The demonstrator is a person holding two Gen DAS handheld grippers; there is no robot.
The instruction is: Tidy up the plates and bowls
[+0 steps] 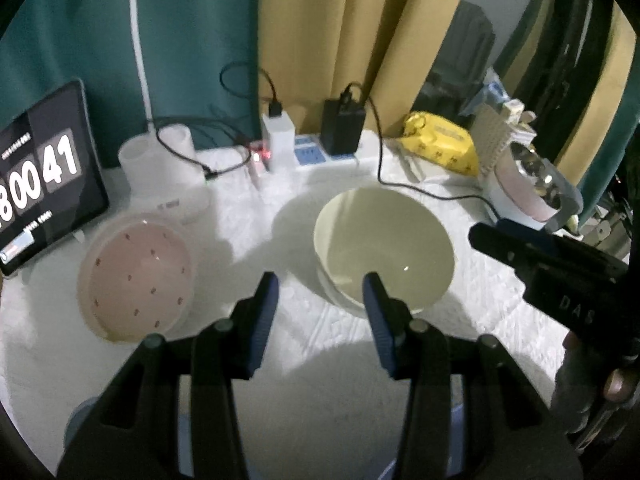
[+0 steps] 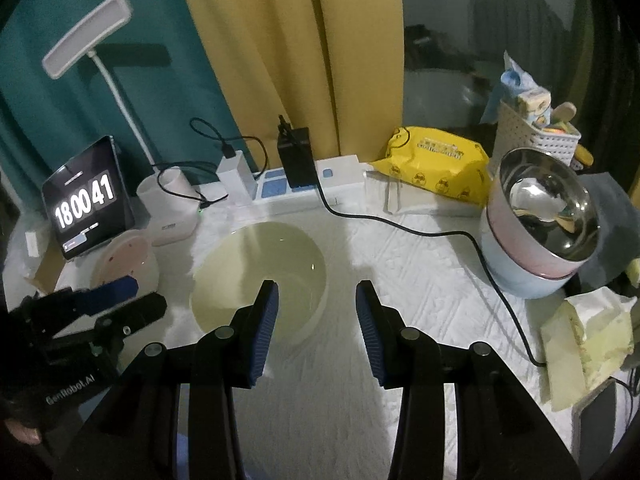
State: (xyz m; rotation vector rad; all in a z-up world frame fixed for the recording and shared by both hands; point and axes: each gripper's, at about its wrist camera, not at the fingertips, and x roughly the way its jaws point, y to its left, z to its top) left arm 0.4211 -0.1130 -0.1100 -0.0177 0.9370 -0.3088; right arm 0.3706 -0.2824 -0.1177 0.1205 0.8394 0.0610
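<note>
A white power strip (image 2: pixel 320 184) lies along the back of the table before a yellow curtain (image 2: pixel 280 60). Left of it stand a white desk lamp (image 2: pixel 116 80) and a tablet (image 2: pixel 88 200) showing digits. Right of it lie a yellow wipes pack (image 2: pixel 436 174) and a white slotted basket (image 2: pixel 536 136).

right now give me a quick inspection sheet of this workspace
surface: white quilted cloth over the table.
job's things: pale green bowl at centre; pink dotted bowl to its left; steel-lined bowl stack at right with a spoon inside.
clutter: yellow wipes pack, white basket, tablet clock, desk lamp, crumpled paper.
grippers: left claw and right claw open and empty, near the green bowl.
cables: black cable from the adapter on the power strip across the cloth.
surroundings: teal and yellow curtains.
</note>
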